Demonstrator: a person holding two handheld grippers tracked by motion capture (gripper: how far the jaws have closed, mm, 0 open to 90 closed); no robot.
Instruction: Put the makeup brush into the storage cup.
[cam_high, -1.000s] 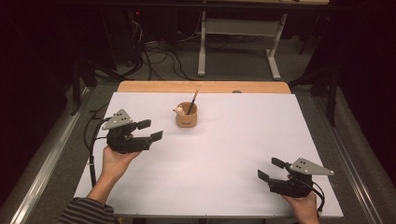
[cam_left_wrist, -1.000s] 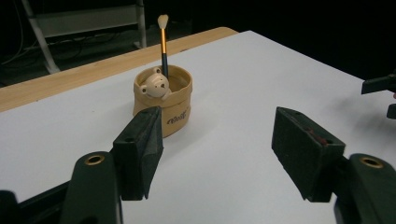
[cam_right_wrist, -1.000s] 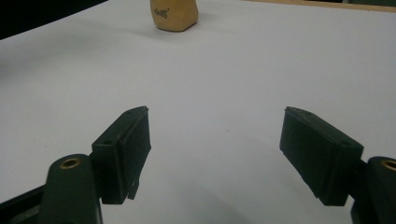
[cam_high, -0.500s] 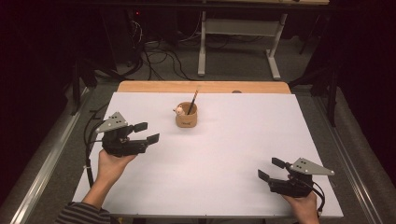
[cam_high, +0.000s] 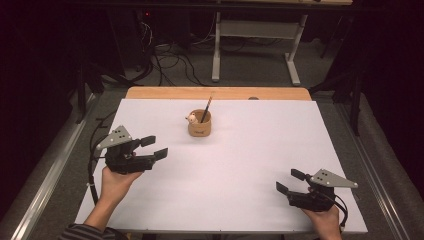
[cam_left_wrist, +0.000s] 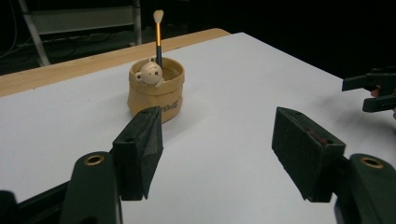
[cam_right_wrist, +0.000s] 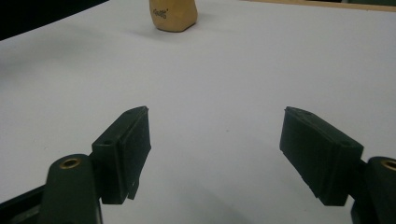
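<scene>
One tan bear-faced cup (cam_high: 199, 125) holding one brush (cam_high: 206, 109), sitting mid-rear on the white surface (cam_high: 235, 165), left gripper (cam_high: 154, 147) and right gripper (cam_high: 289, 182) both hovering released, gripping nothing, well apart from it.

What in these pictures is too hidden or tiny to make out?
- Cup: top cut off by the right gripper view's upper edge.
- Brush: lower end hidden inside the cup in the left gripper view.
- Cup's lettering: too small in the high view.

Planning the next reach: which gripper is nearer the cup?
The left gripper: its open jaws sit beside the cup, while the right gripper waits at the table's near right corner.
</scene>
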